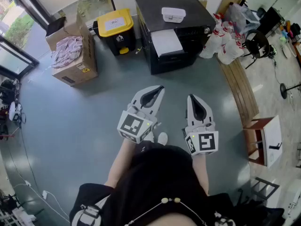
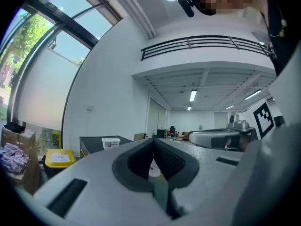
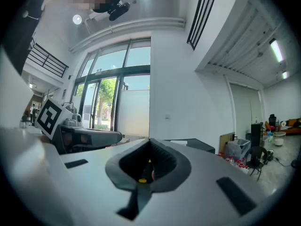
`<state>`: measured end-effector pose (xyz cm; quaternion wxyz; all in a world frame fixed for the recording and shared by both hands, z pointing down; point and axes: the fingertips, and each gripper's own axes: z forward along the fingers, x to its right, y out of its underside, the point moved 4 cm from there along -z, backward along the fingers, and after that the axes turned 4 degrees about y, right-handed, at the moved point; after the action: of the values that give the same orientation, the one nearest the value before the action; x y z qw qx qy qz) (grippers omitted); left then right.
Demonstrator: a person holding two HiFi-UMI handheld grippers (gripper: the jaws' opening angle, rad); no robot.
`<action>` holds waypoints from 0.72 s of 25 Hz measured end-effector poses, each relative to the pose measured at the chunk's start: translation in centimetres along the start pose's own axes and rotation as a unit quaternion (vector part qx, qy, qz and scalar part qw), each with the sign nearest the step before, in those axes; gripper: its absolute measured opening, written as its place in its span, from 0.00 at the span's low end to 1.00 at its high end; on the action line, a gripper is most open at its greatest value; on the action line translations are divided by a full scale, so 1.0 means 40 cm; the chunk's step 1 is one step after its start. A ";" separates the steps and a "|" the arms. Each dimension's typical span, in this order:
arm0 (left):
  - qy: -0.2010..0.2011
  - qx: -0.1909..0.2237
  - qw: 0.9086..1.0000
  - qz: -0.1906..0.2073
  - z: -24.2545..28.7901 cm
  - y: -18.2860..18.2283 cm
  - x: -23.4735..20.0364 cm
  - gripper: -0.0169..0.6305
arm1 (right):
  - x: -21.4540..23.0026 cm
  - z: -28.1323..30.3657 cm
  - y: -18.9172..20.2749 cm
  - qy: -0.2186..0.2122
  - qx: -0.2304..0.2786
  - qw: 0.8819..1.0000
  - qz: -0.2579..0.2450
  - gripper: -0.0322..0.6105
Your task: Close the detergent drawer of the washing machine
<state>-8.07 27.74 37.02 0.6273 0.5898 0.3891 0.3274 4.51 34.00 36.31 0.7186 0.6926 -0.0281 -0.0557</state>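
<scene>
The grey floor (image 1: 84,121) fills most of the head view, and my own dark torso cuts off its lower part. The black washer (image 1: 188,13) stands at the top centre, well apart from both claws. I see it from steeply above, so its front is squeezed thin and hard to read. A white rectangular part (image 1: 166,42) juts from the front's upper left. I take it for the drawer standing out, though I cannot make out its edges well.

To the washer's left is an open cardboard box (image 1: 75,69) of crumpled cloths, then a black bin (image 1: 115,22) with a yellow lid between the two. White bags (image 1: 223,44) slump against the washer's right side.

The left claw (image 1: 159,88) and right claw (image 1: 194,98) are held side by side over bare floor, pointing toward the washer. Each gripper view shows ribbed pads pressed together with nothing between them. In those views the claws' own grey bodies cover the washer's front, leaving only its top edge.

A small white tub (image 1: 173,14) sits on the washer's top.
</scene>
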 end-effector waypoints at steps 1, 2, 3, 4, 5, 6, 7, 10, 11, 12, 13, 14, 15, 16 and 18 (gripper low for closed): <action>0.000 0.000 1.000 0.001 0.002 -0.001 0.004 0.03 | 0.003 -0.002 0.000 0.001 -0.001 1.000 0.000 0.05; 0.001 -0.001 1.000 0.002 0.003 -0.002 0.007 0.04 | 0.005 -0.004 0.000 0.002 -0.001 1.000 0.000 0.05; 0.002 -0.001 1.000 0.004 0.005 -0.003 0.009 0.03 | 0.007 -0.006 -0.001 0.003 -0.002 1.000 0.000 0.05; 0.004 0.000 1.000 0.005 0.006 -0.005 0.011 0.03 | 0.008 -0.006 -0.001 0.003 -0.002 1.000 0.000 0.05; 0.006 0.001 1.000 0.006 0.008 -0.007 0.013 0.03 | 0.009 -0.005 -0.002 0.004 -0.003 1.000 0.000 0.05; 0.008 0.001 1.000 0.006 0.010 -0.008 0.014 0.03 | 0.011 -0.005 -0.003 0.004 -0.003 1.000 0.000 0.05; 0.009 0.001 1.000 0.007 0.011 -0.009 0.016 0.03 | 0.013 -0.006 -0.004 0.004 -0.003 1.000 -0.001 0.05; 0.012 0.001 1.000 0.008 0.012 -0.008 0.022 0.03 | 0.016 -0.012 -0.004 0.005 -0.004 1.000 0.000 0.05; 0.015 0.003 1.000 0.006 0.012 -0.009 0.023 0.03 | 0.016 -0.013 -0.004 0.005 -0.004 1.000 0.001 0.05; 0.020 0.005 1.000 0.003 0.012 -0.010 0.023 0.03 | 0.015 -0.013 -0.004 0.003 -0.004 1.000 0.005 0.05; 0.026 0.007 1.000 -0.003 0.012 -0.010 0.023 0.03 | 0.014 -0.013 -0.004 -0.002 -0.003 1.000 0.011 0.05; 0.032 0.007 0.999 -0.012 0.014 -0.008 0.023 0.04 | 0.013 -0.014 -0.003 -0.008 -0.002 1.000 0.019 0.05; 0.039 0.006 0.999 -0.020 0.016 -0.004 0.021 0.04 | 0.012 -0.015 0.000 -0.016 -0.002 1.000 0.025 0.05; 0.045 0.002 0.999 -0.026 0.018 0.001 0.019 0.04 | 0.011 -0.017 0.003 -0.024 -0.002 0.999 0.027 0.05; 0.057 -0.007 0.998 -0.029 0.020 0.013 0.014 0.04 | 0.013 -0.021 0.018 -0.037 -0.008 0.999 0.023 0.05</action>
<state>-7.08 27.87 37.50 0.6178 0.5540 0.4390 0.3445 5.14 34.78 36.96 0.7234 0.6838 -0.0697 -0.0648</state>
